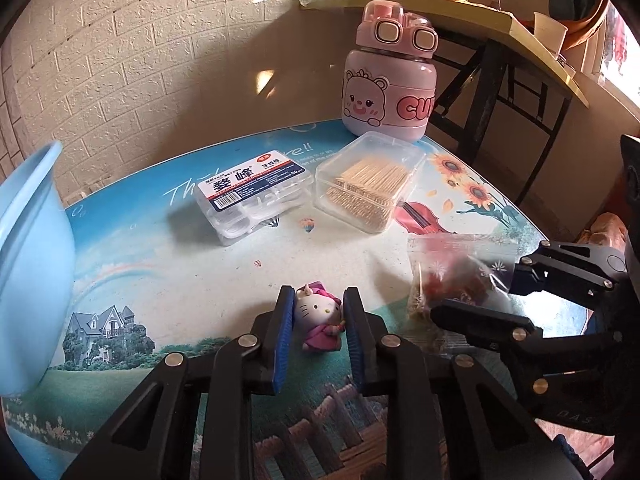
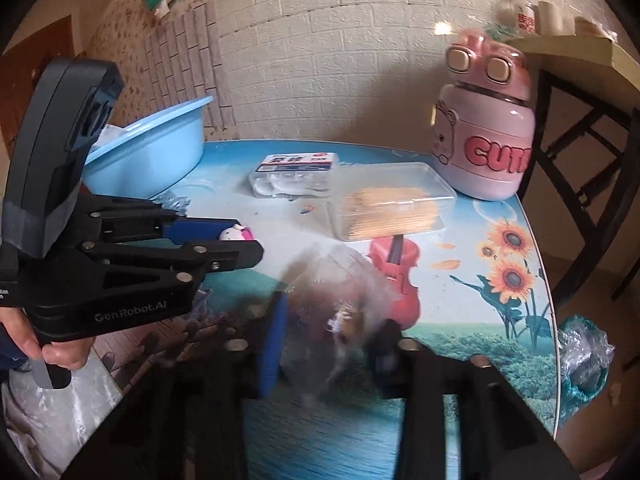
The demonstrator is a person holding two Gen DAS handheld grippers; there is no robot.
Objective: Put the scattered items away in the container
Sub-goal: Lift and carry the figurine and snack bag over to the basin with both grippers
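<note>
The tidying looks barely begun. The left tool point(image 1: 318, 320) straddles a small plush cat doll point(image 1: 320, 316) near the surface's front edge, pads close to it, but I cannot tell if they press. The right tool point(image 2: 332, 336) is clamped on a crinkly clear bag point(image 2: 340, 300) of dried snacks. The hard plastic floss box point(image 1: 252, 196), toothpick box point(image 1: 368, 180) and glossy pink bottle point(image 1: 390, 76) wait near the far edge. The smooth blue basin point(image 2: 152, 148) sits at the left edge.
</note>
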